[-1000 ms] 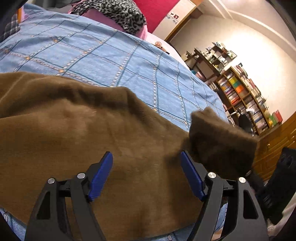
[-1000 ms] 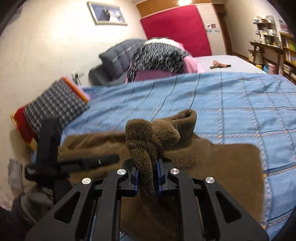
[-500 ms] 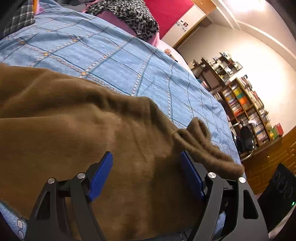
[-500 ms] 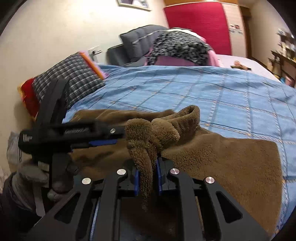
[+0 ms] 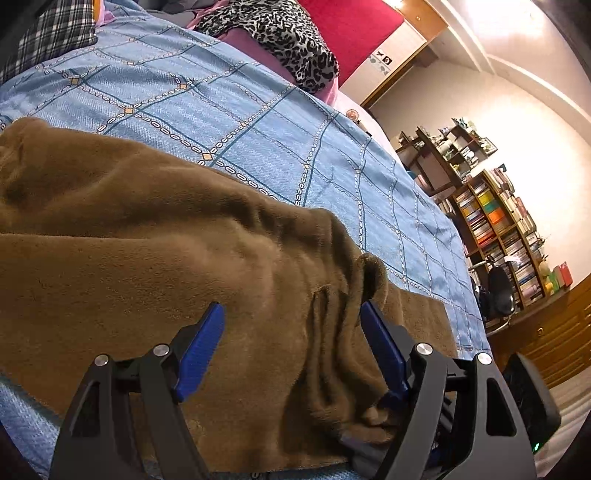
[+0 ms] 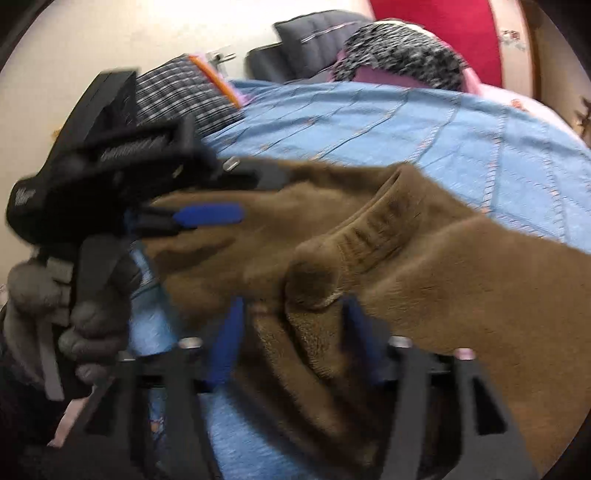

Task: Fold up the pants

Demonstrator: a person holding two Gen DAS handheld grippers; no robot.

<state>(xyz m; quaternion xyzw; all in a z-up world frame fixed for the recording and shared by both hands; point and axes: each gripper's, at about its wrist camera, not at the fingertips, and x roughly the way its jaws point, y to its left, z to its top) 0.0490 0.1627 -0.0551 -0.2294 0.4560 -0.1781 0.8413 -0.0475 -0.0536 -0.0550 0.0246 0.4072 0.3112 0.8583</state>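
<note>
Now that the right gripper (image 6: 291, 339) has gone from pinching the pants (image 5: 155, 258) cuff to jaws spread, the fabric sits loose between them on the bed (image 5: 258, 122). Left gripper (image 5: 291, 347) stays wide open, holding nothing; fold looks laid down, so smoothing or regrasp is probably next.

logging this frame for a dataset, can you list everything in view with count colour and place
pants: 1, brown fleece, spread on the bed, one end bunched
bedspread: 1, blue checked, under the pants
plaid pillow: 1, dark checked, far end of the bed
leopard-print cloth: 1, black and white, over pink bedding
bookshelves: several, wooden, along the wall
left tongs: 1, black with blue pads, open over the pants
right tongs: 1, black with blue pads, open, blurred, fleece between the pads
gloved hand: 1, grey, holding the left tongs
</note>
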